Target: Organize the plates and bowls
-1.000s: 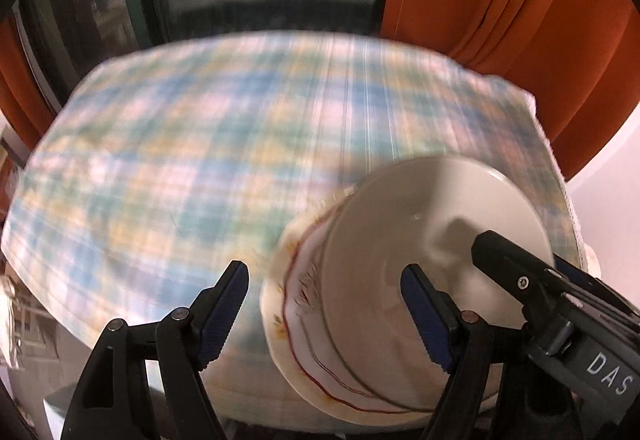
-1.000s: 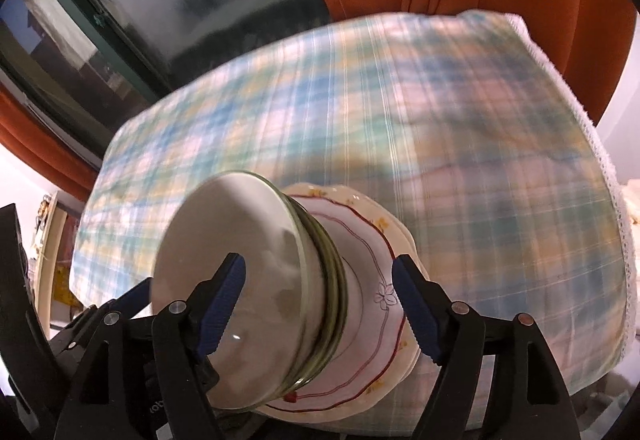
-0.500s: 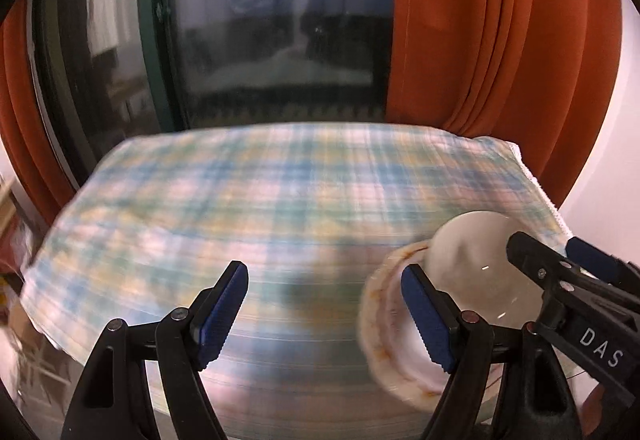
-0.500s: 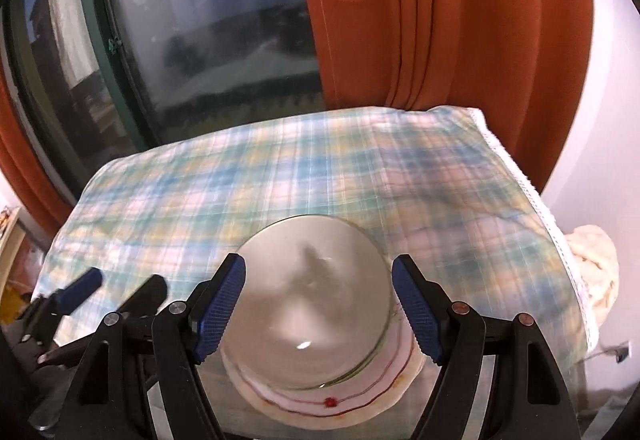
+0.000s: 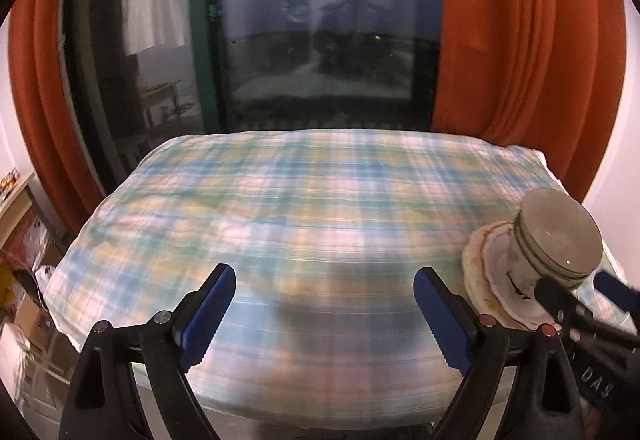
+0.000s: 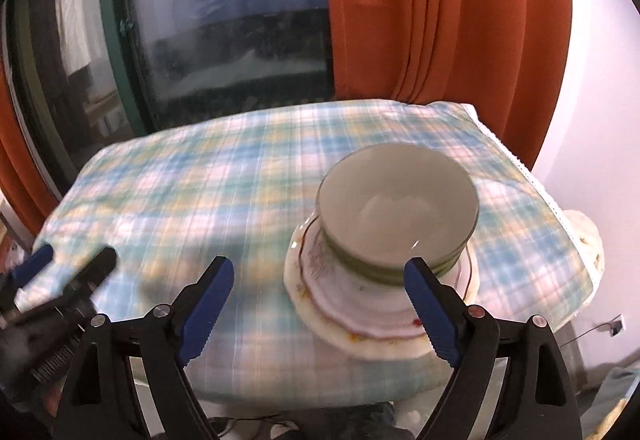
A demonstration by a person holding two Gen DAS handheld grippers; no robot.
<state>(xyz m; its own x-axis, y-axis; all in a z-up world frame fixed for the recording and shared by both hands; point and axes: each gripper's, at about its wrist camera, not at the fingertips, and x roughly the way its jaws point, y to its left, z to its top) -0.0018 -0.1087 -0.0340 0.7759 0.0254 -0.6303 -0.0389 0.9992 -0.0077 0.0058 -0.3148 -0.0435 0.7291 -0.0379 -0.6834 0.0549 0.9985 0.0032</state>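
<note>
White bowls with green rims (image 6: 396,220) sit nested on a stack of scalloped plates with red trim (image 6: 360,320), near the table's right front. In the left wrist view the same bowls (image 5: 556,240) and plates (image 5: 492,280) appear at far right. My right gripper (image 6: 320,316) hangs before the stack, jaws opening, nothing between them; its right pad overlaps the plate edge in the picture. My left gripper (image 5: 324,316) is over bare cloth to the left of the stack, jaws opening, empty. Each gripper shows at the edge of the other's view: the right one (image 5: 580,300), the left one (image 6: 72,260).
A plaid blue, green and yellow tablecloth (image 5: 300,207) covers the table. Behind it are a dark window (image 5: 320,19) with a person's reflection and orange curtains (image 5: 520,39). A shelf with items (image 5: 16,199) stands at the left. A white wall (image 6: 600,119) is on the right.
Both grippers have pulled back from the stack of bowls and plates and tilted up, so window and curtains show. Both pairs of jaws stand wider. The stack stays on the table.
</note>
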